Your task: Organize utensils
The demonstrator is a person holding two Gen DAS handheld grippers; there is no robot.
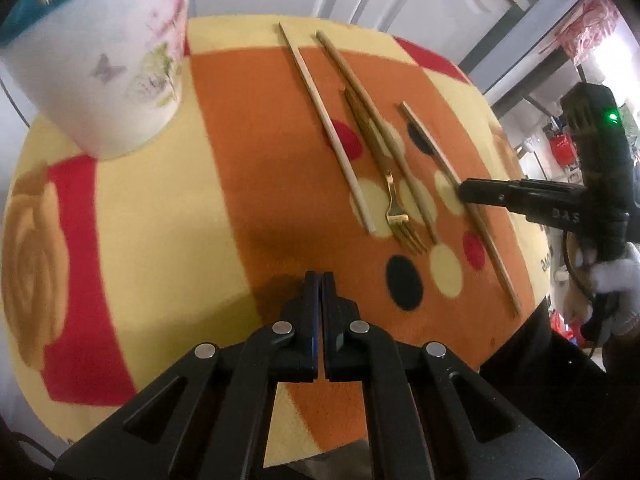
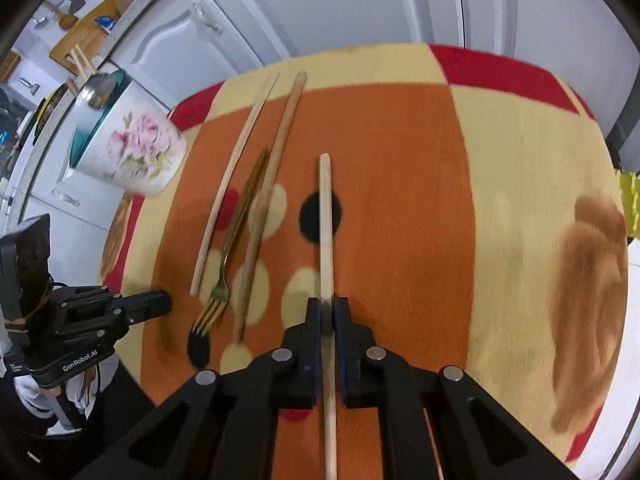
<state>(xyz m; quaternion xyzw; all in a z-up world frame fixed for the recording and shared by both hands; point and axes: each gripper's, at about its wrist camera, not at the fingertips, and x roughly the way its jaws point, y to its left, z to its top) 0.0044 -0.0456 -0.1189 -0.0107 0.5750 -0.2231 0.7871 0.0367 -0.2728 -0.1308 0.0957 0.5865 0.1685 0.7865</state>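
On the round orange, yellow and red cloth [image 1: 160, 220] lie a pale chopstick [image 1: 320, 108] [image 2: 232, 188], a brown chopstick [image 1: 348, 68] [image 2: 276, 168] and a gold fork [image 1: 394, 200] [image 2: 228, 248], side by side. A third chopstick [image 2: 326, 220] [image 1: 496, 276] lies to their right, and my right gripper [image 2: 328, 304] [image 1: 464, 196] is shut on it near its middle. My left gripper [image 1: 320, 276] [image 2: 164, 300] is shut with nothing between its fingers, hovering over bare cloth left of the fork's tines. A floral white cup [image 1: 112, 72] [image 2: 136, 152] stands at the far left.
The cup has a teal inside and holds a spoon [image 2: 96, 88] and sticks. White cabinet doors [image 2: 360, 8] stand close behind the table. A white-gloved hand [image 1: 616, 276] holds the right gripper off the table's right edge. Bare cloth spreads left and right of the utensils.
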